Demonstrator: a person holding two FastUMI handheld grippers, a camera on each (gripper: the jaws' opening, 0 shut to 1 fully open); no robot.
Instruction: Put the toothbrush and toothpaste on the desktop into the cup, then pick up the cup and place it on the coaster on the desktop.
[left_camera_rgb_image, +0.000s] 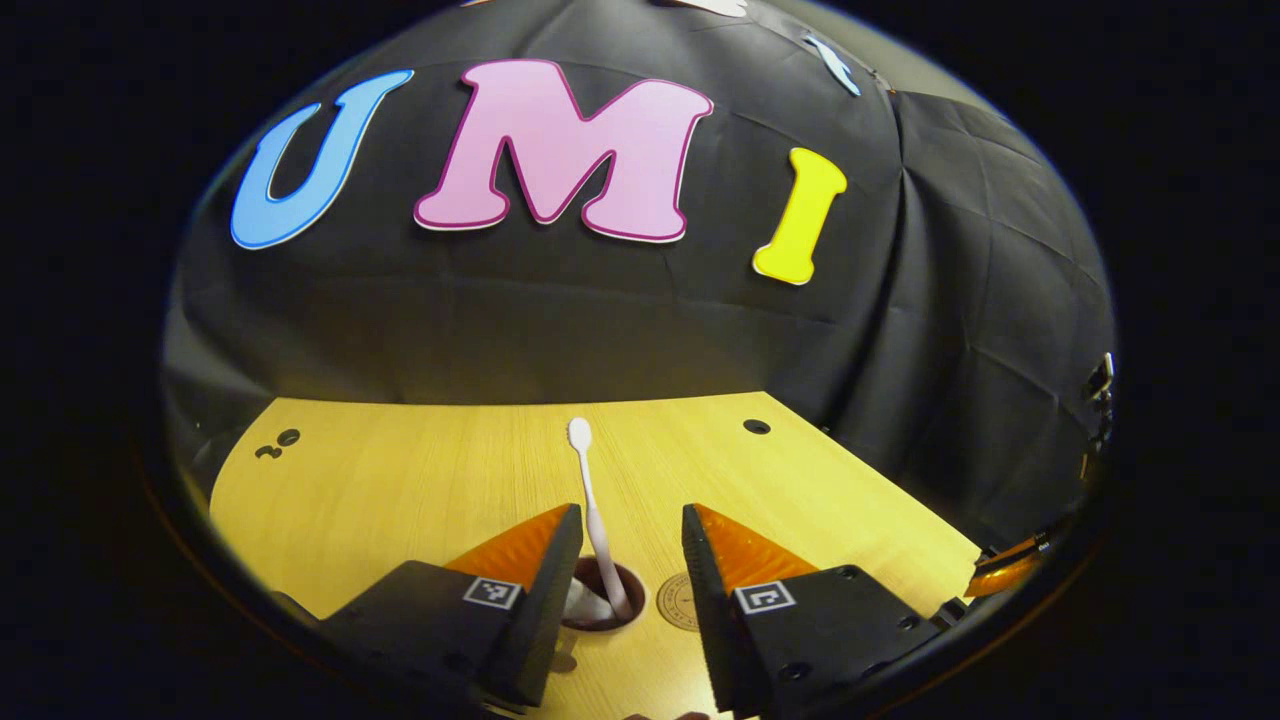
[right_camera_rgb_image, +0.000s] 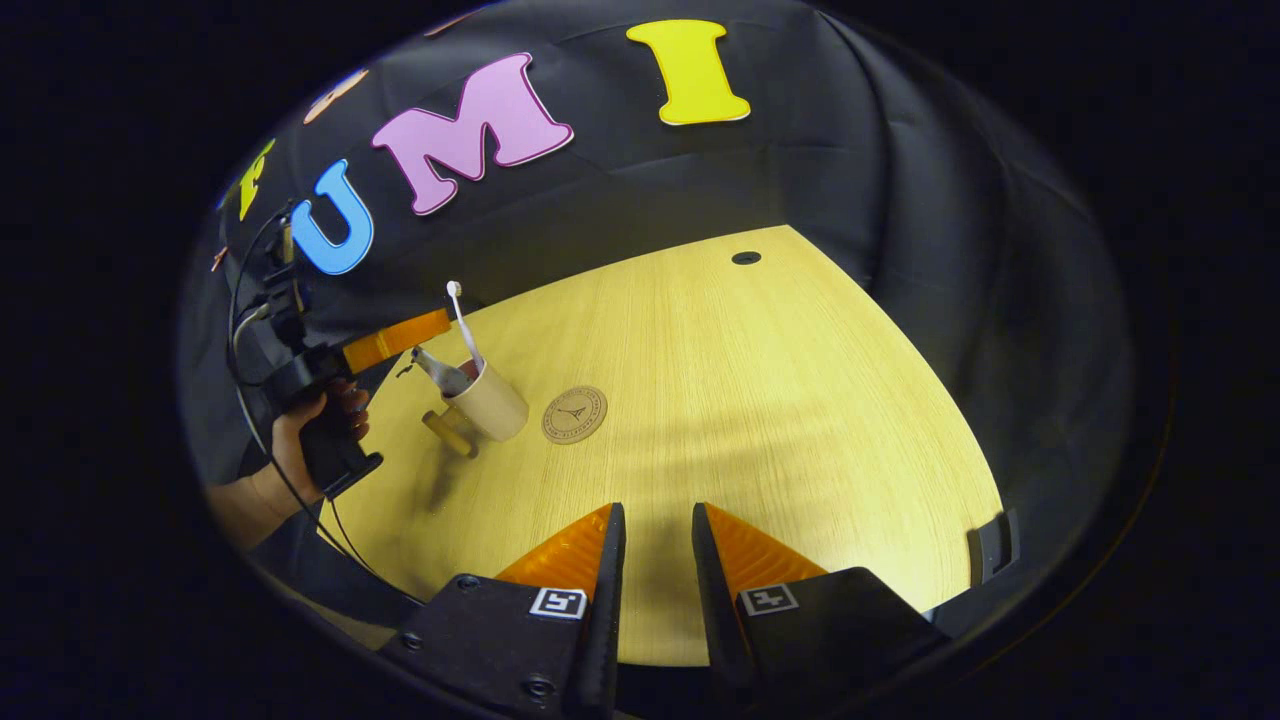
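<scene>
Two things already stand in the cup (right_camera_rgb_image: 490, 405): the toothbrush (right_camera_rgb_image: 463, 325), head up, and the toothpaste (right_camera_rgb_image: 440, 372), leaning toward the table's left edge. The cup sits on the table (right_camera_rgb_image: 760, 400) near that left edge, its handle on the side away from the coaster (right_camera_rgb_image: 575, 414), which lies flat just beside it, not under it. My left gripper (left_camera_rgb_image: 632, 545) hangs over the cup with its jaws apart, clamped on nothing; the toothbrush (left_camera_rgb_image: 592, 500) rises between them from the cup's mouth (left_camera_rgb_image: 600, 595). In the right gripper view my hand (right_camera_rgb_image: 315, 435) holds that gripper beside the cup. My right gripper (right_camera_rgb_image: 655, 545) hovers near the table's front edge, jaws slightly apart and empty.
</scene>
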